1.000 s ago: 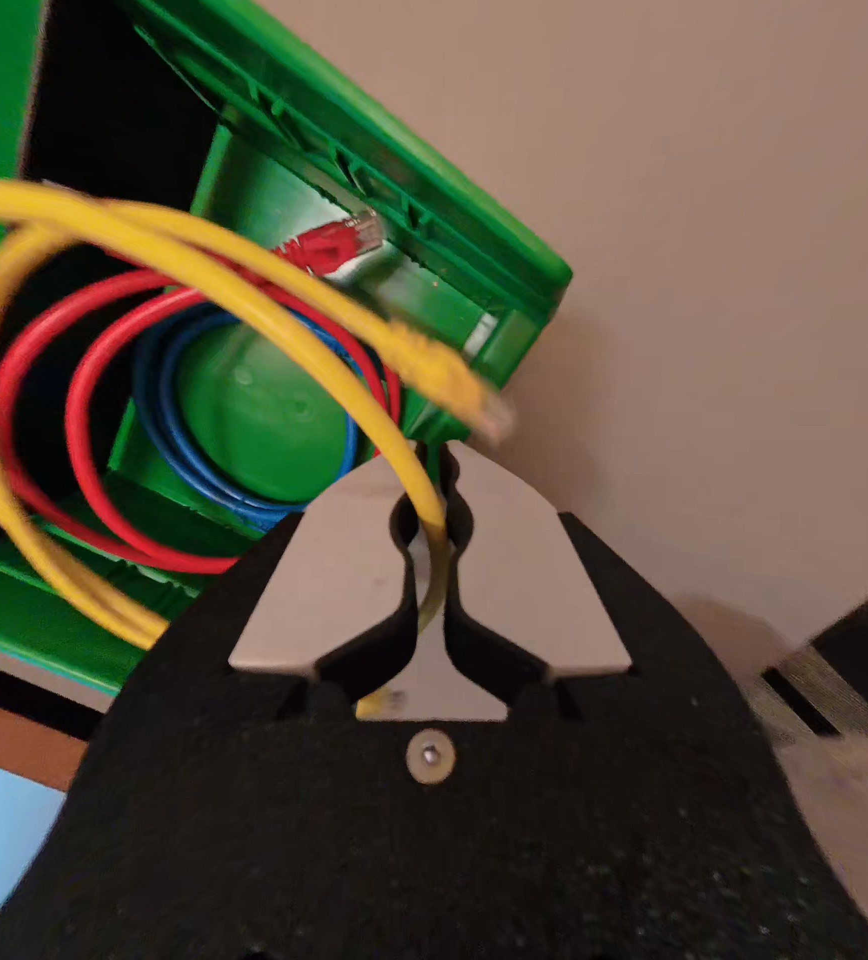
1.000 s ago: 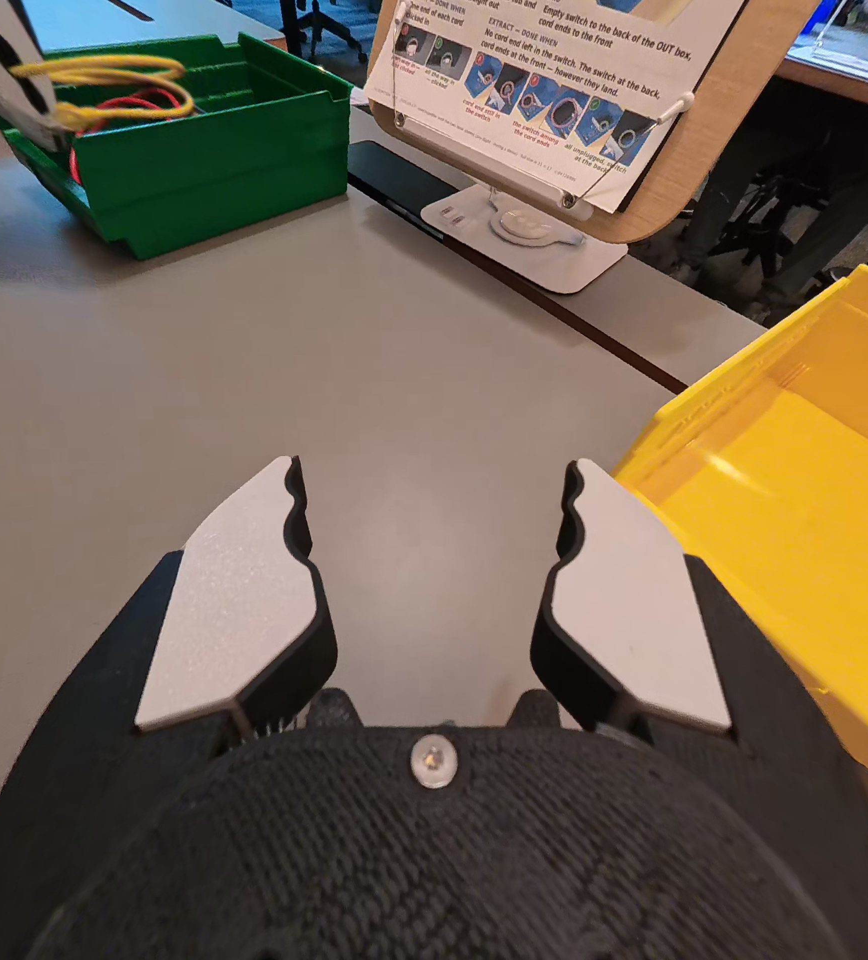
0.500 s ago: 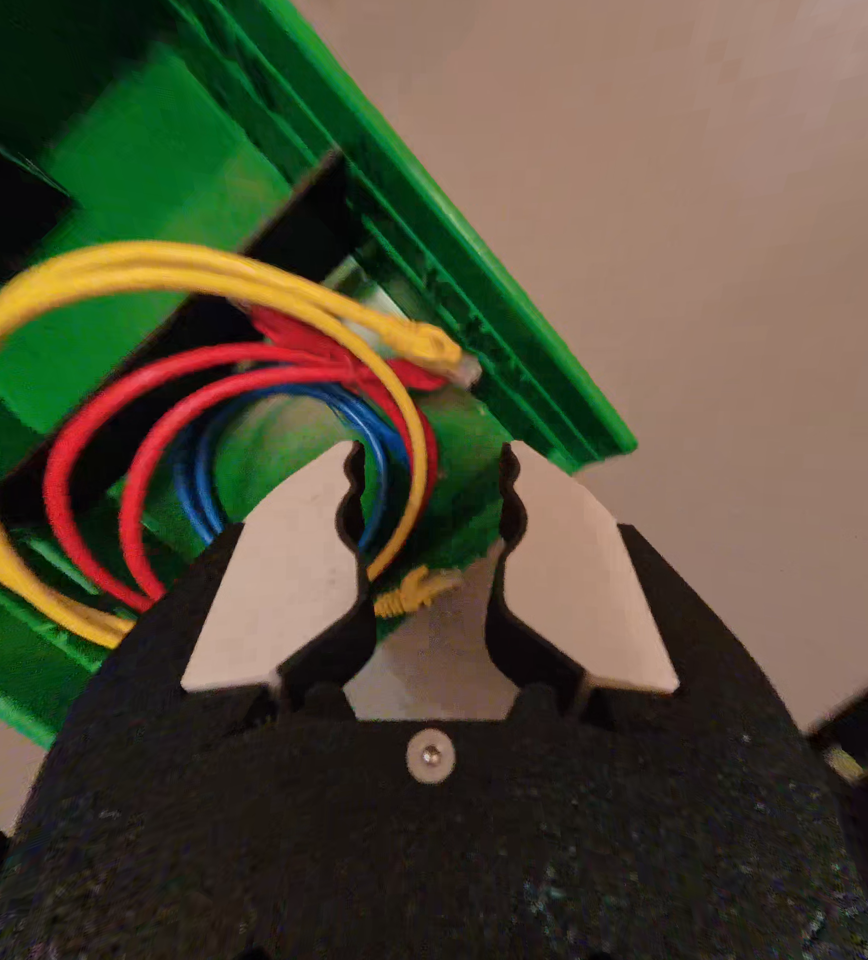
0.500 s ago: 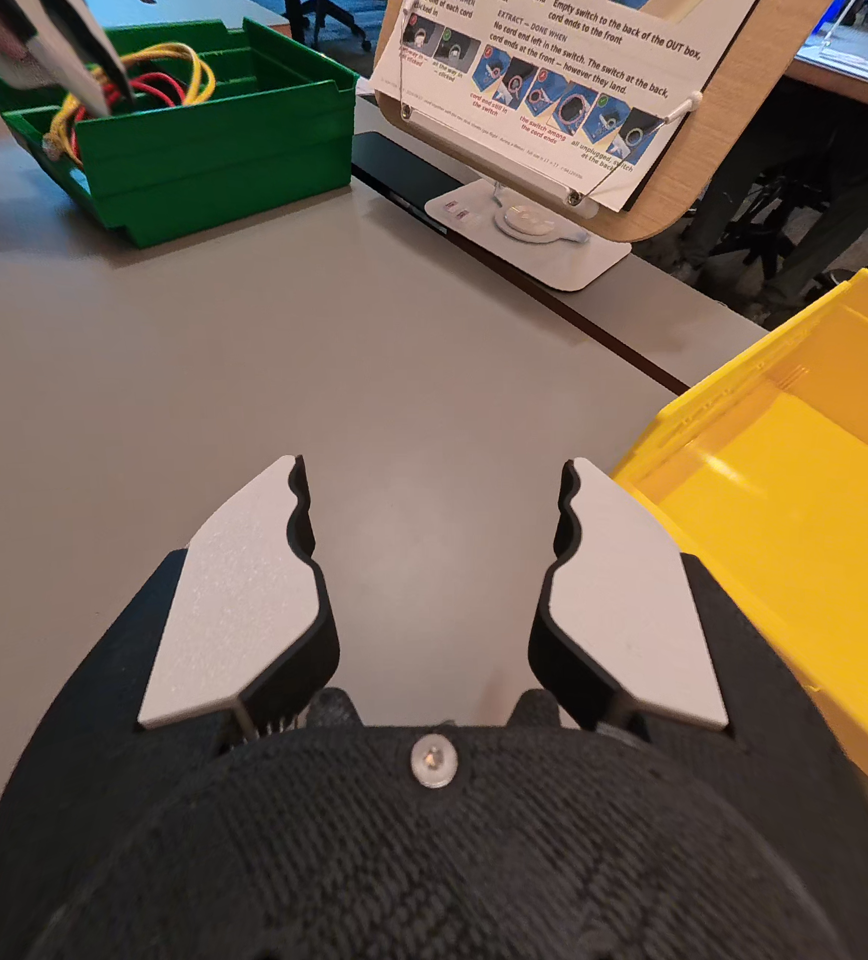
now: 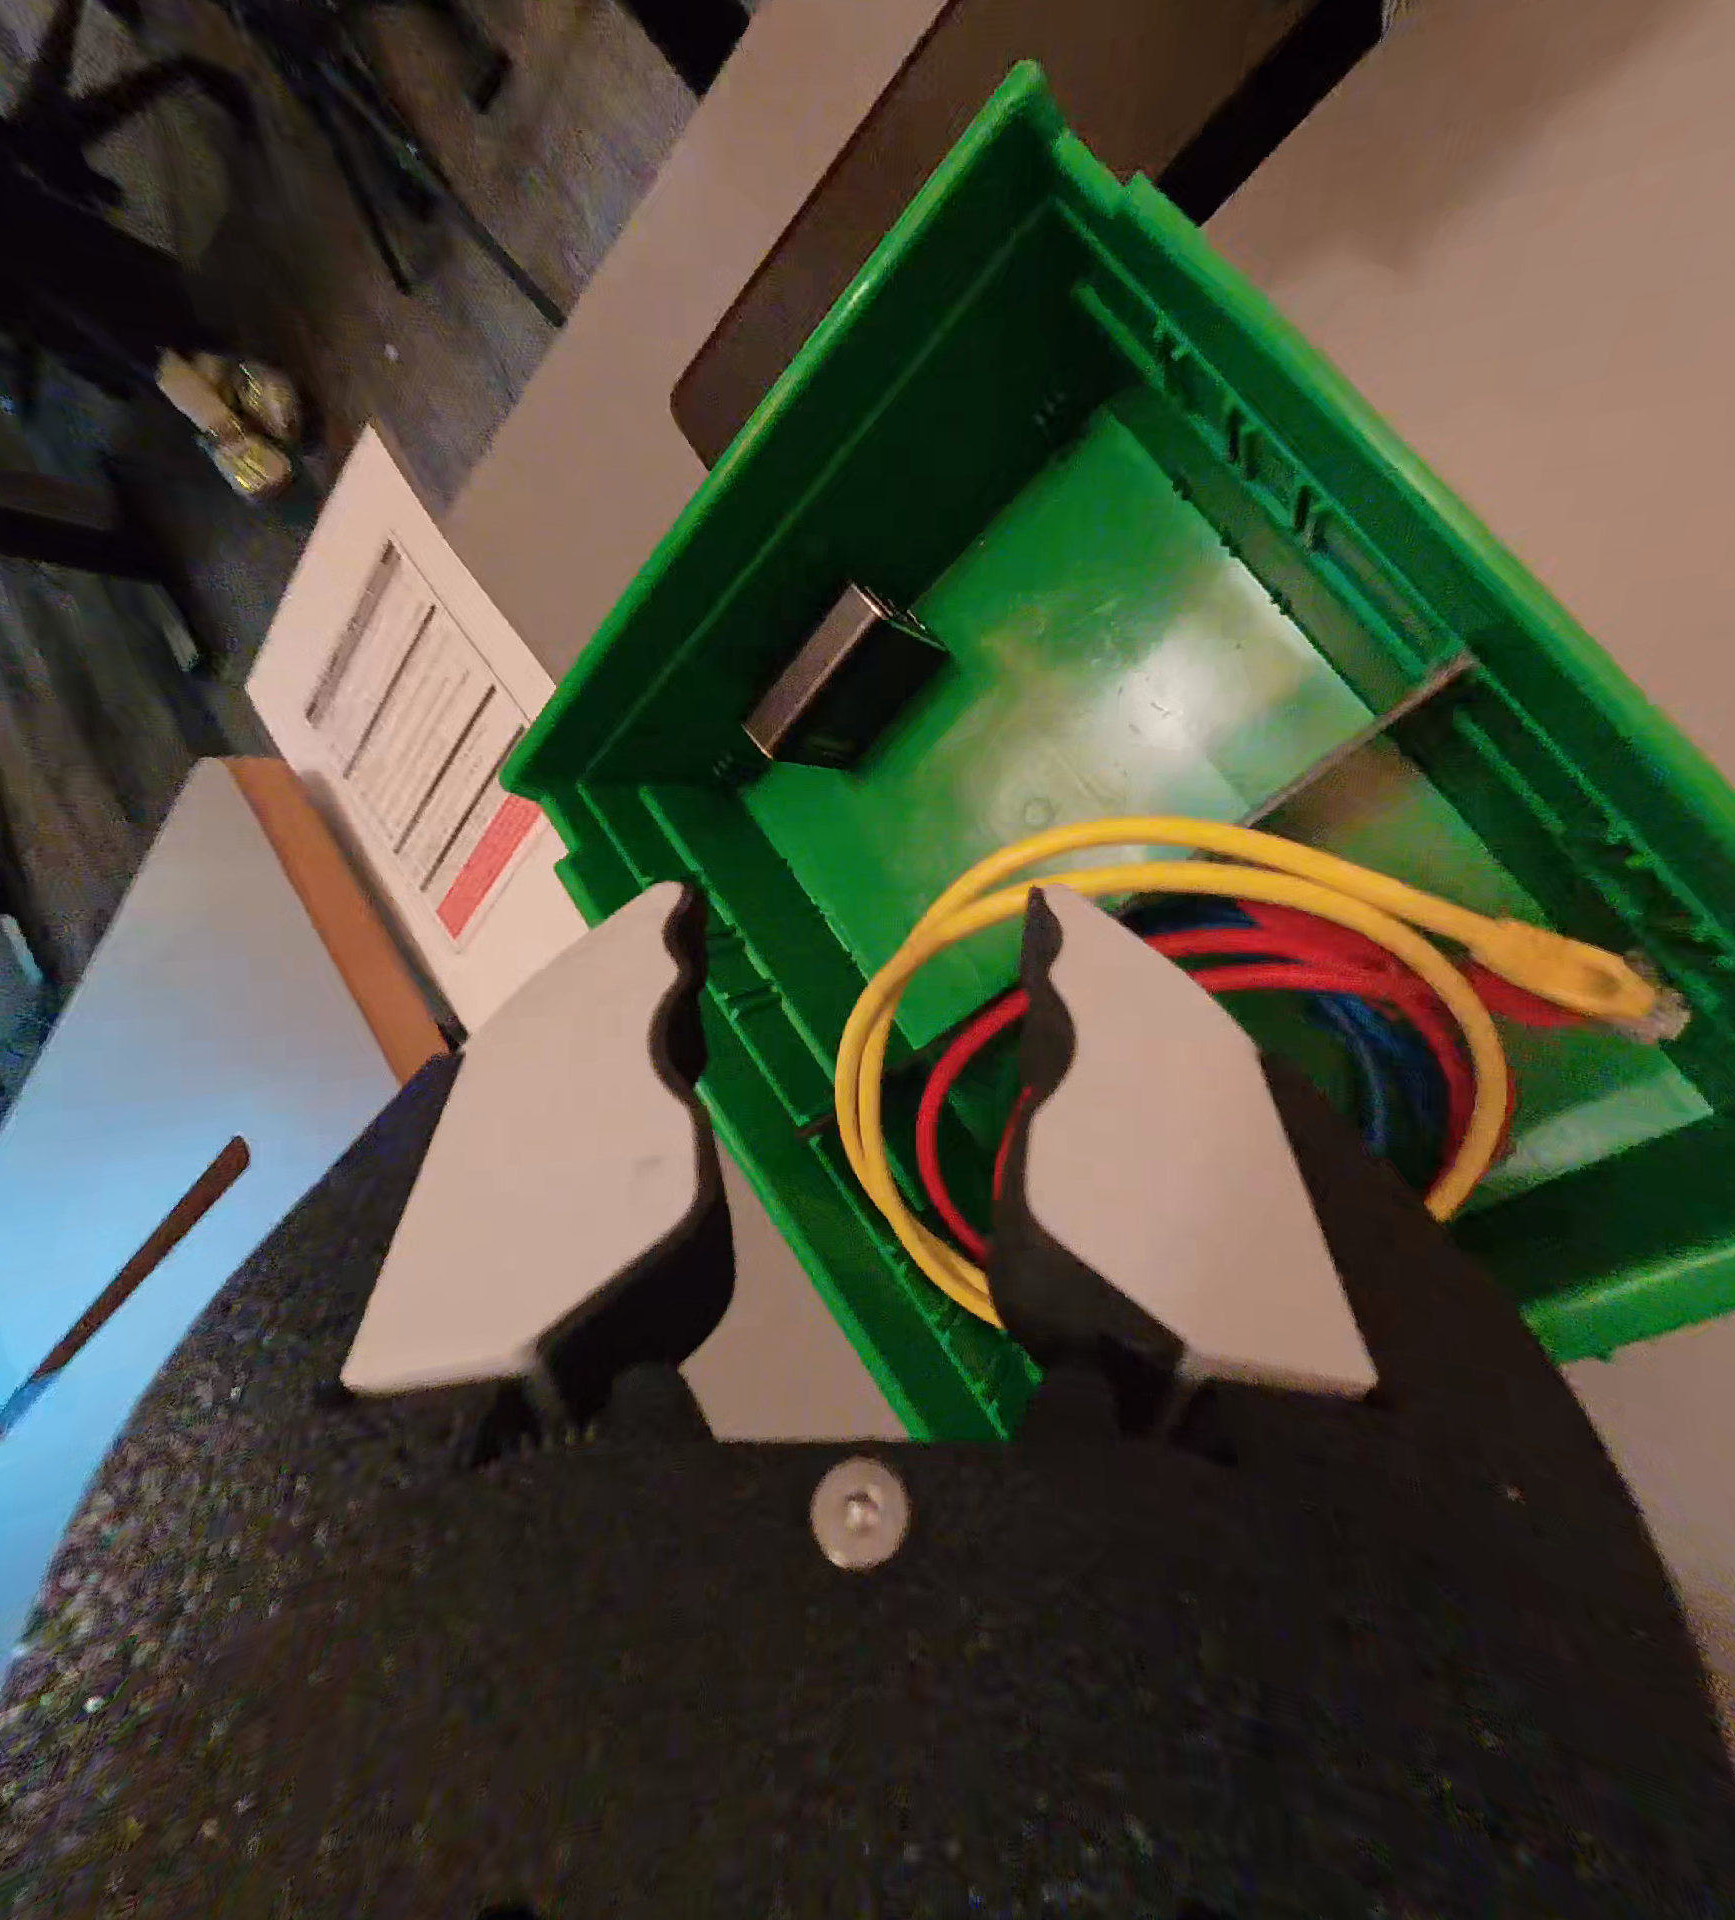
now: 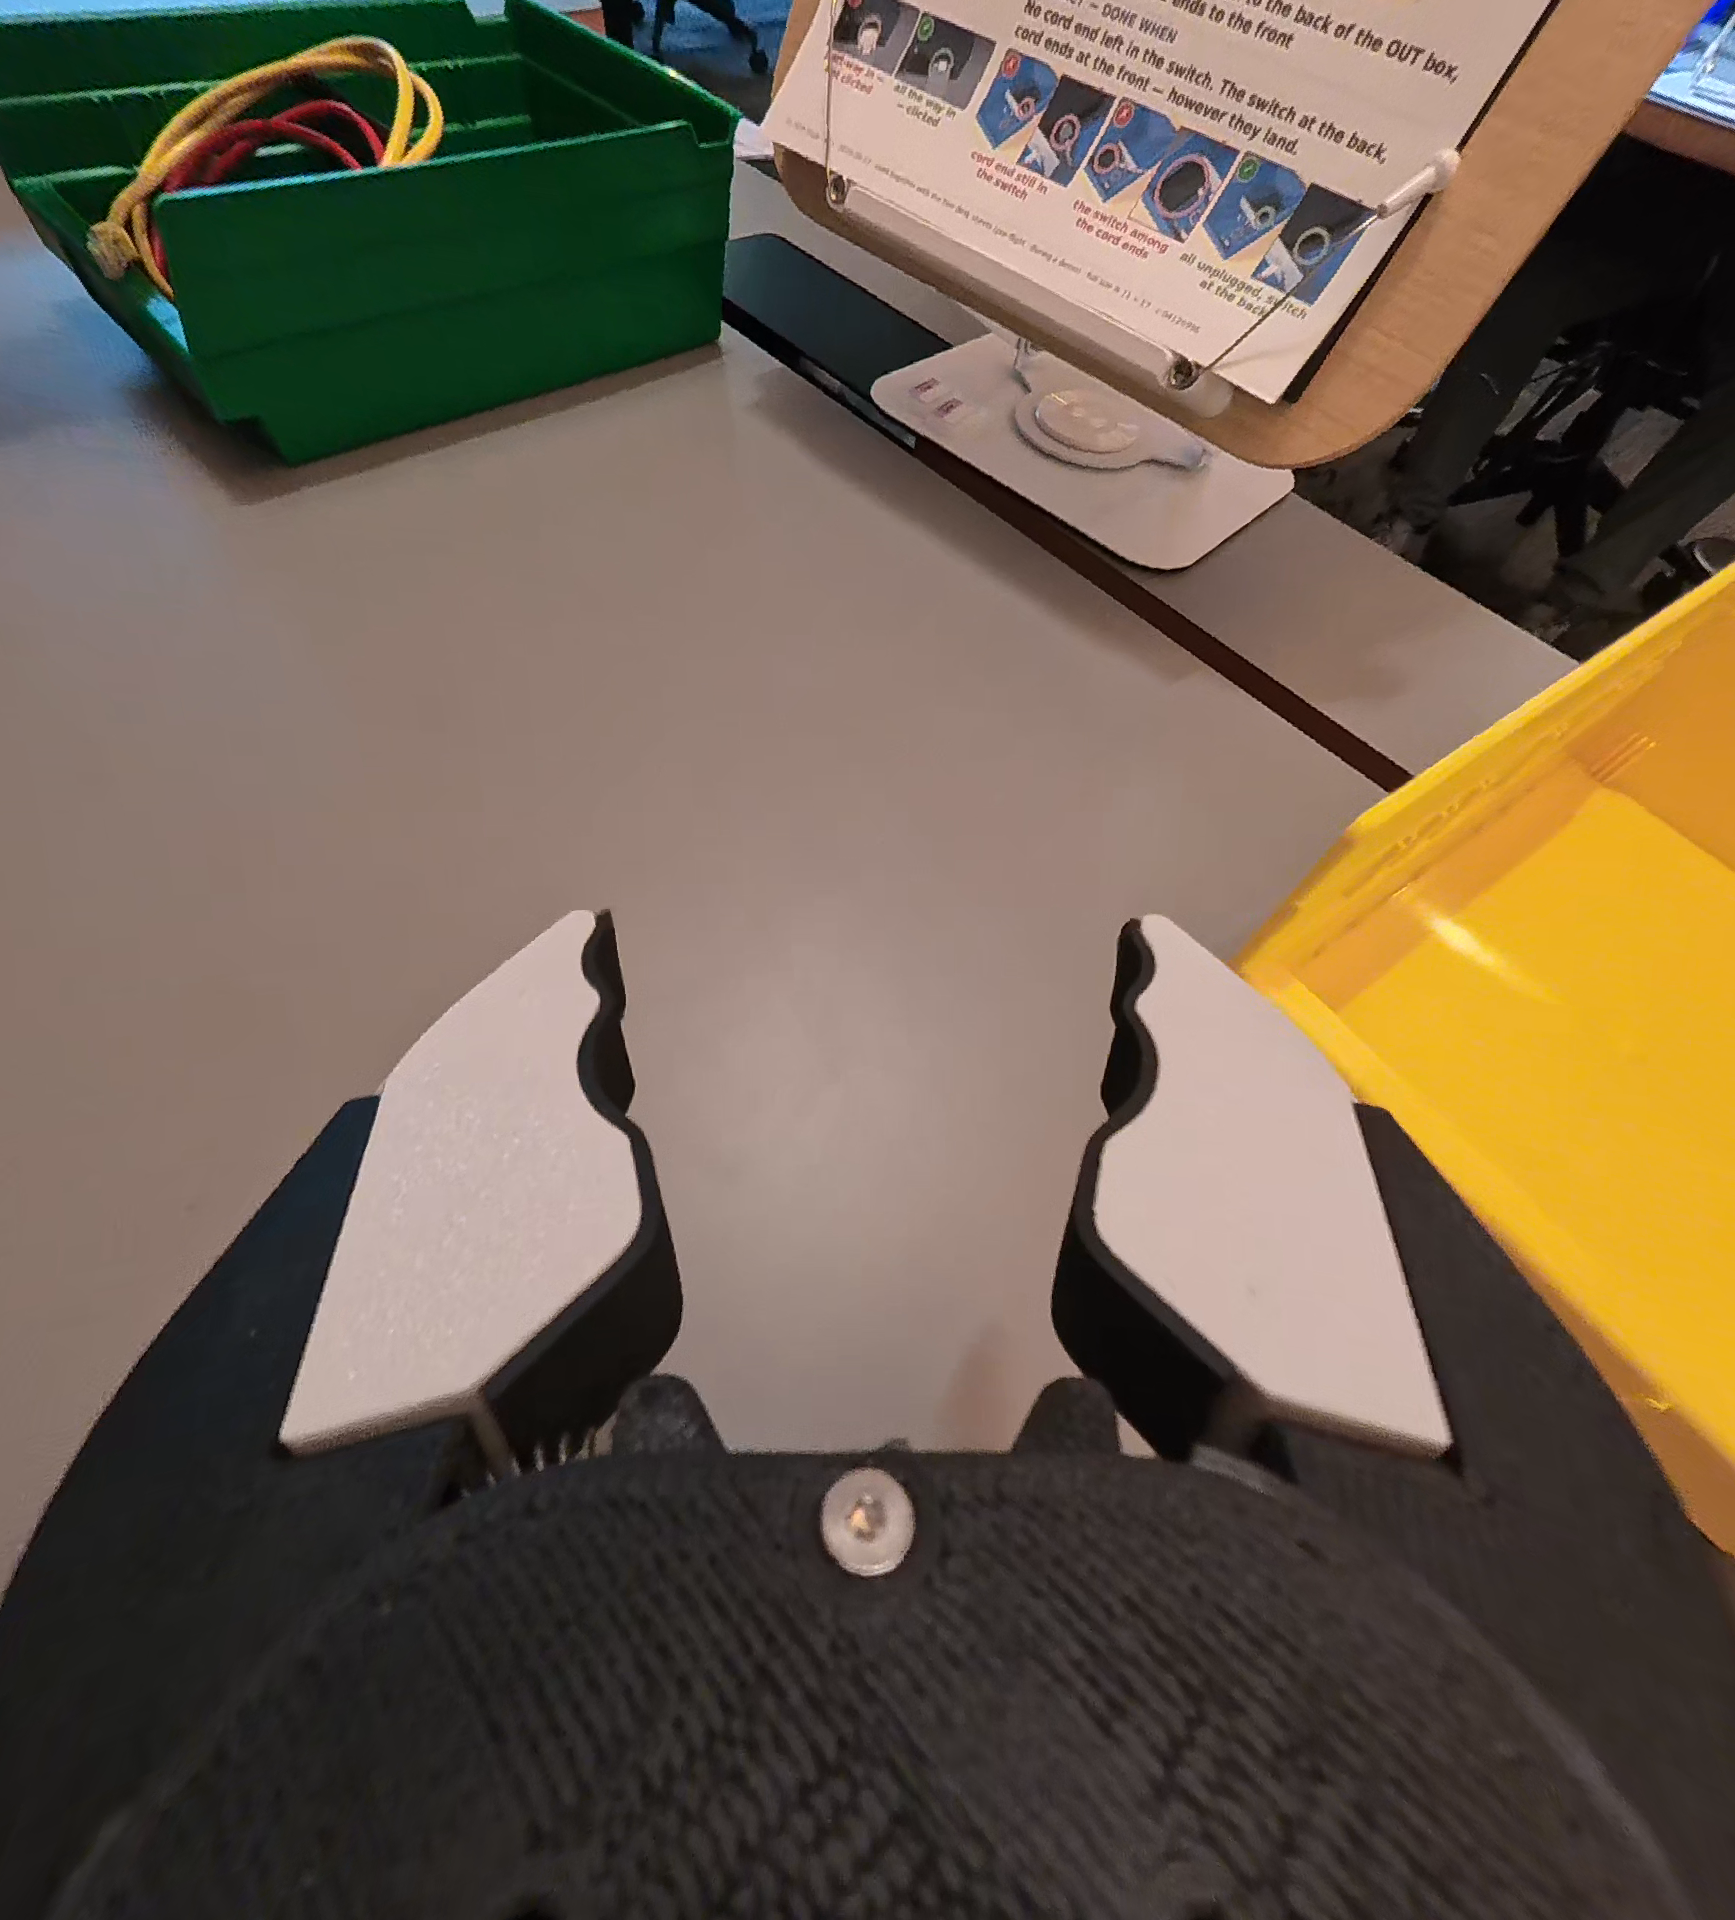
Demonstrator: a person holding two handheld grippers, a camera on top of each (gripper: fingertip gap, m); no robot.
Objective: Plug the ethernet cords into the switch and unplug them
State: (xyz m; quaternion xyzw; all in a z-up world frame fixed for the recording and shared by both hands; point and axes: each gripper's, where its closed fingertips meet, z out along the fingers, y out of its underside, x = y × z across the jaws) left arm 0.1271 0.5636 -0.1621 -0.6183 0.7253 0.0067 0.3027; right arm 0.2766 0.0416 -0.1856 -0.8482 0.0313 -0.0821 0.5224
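Left gripper (image 5: 858, 914) hovering over green bin (image 5: 1258, 343), jaws now apart and empty, yellow cord (image 5: 1154, 847) just released into bin atop red and blue cords. Switch (image 5: 837, 691) lying at bin's back. Right gripper (image 6: 868, 935) waiting wide-open above table (image 6: 530, 727). Cords look returned, unplugged.

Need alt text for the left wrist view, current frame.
The open left gripper hovers empty over the near edge of a green bin on a grey table. In the bin's front section lie coiled yellow cord, red cord and blue cord; behind a divider sits a small dark switch.
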